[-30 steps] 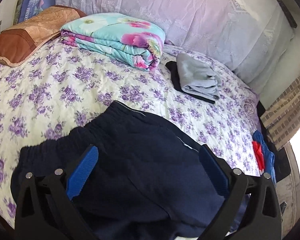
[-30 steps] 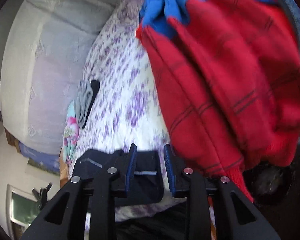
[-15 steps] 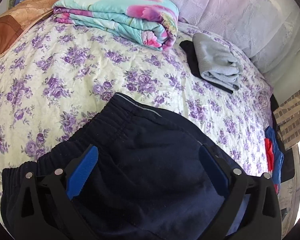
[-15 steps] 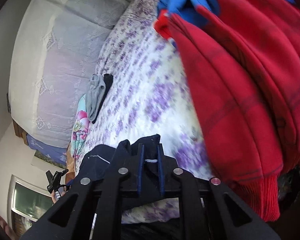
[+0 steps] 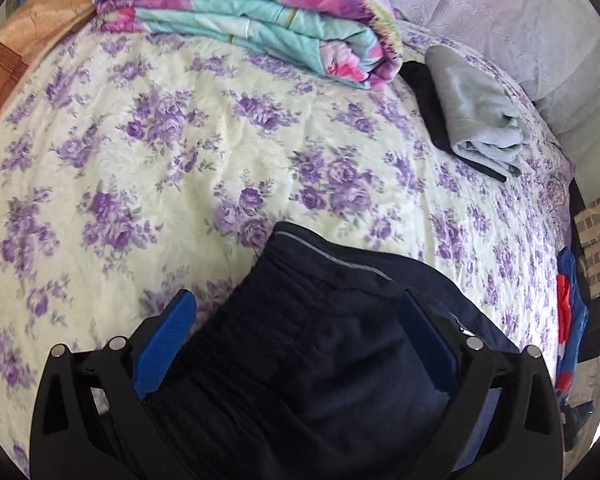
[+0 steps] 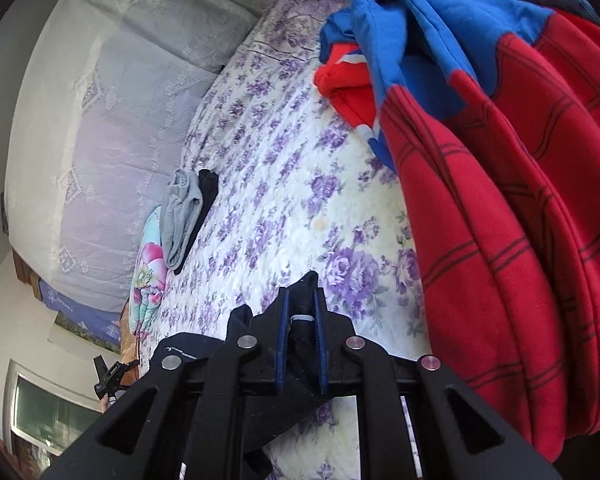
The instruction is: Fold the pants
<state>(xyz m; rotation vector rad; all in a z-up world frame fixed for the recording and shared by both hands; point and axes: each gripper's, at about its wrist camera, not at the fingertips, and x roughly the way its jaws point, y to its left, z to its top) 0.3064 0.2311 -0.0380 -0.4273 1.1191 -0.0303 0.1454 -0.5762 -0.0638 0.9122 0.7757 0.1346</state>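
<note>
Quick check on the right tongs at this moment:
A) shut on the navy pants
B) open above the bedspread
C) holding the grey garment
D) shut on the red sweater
A: in the right wrist view, the right tongs have both blue pads pinched on a fold of the pants, while the red sweater lies apart.

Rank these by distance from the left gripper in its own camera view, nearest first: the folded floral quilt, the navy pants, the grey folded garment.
1. navy pants, between the open left gripper fingers.
2. grey folded garment, upper right.
3. folded floral quilt, top centre; close to the grey garment's distance.
</note>
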